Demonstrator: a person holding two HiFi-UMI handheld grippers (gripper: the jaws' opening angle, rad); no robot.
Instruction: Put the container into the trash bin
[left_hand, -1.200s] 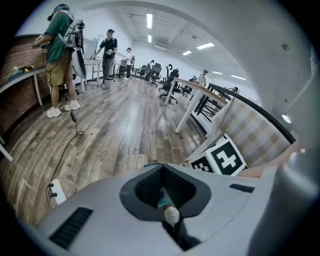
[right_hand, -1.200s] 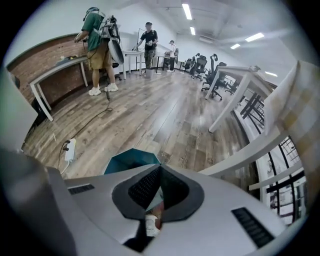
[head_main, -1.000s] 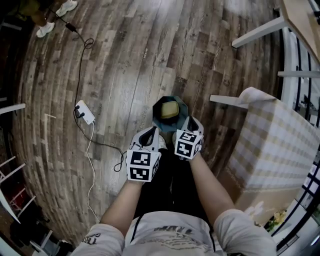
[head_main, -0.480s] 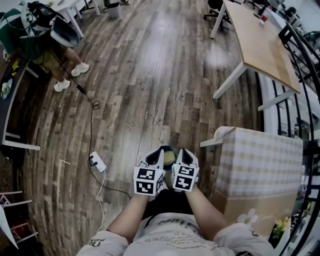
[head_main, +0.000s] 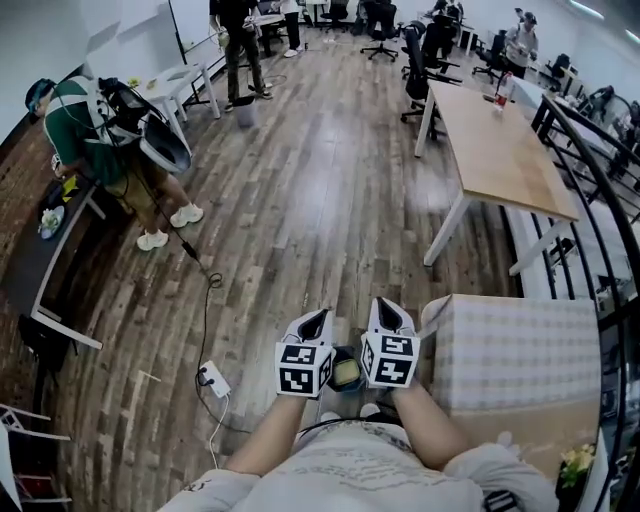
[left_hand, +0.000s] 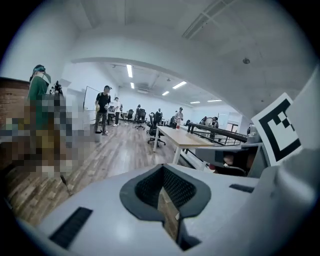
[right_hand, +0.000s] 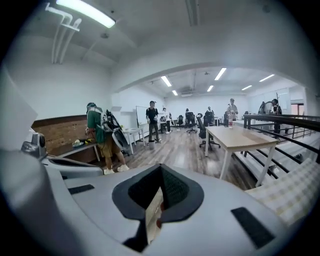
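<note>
Head view: the container (head_main: 347, 374) lies inside the trash bin (head_main: 337, 357) on the floor, below and between the left gripper (head_main: 318, 318) and right gripper (head_main: 385, 307), both with jaws closed and empty.

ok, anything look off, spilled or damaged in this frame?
Nothing looks spilled or damaged. The container sits inside the trash bin on the floor. The only oddity is a white power strip whose cable lies loose across the floor left of the bin, a possible trip hazard.
</note>
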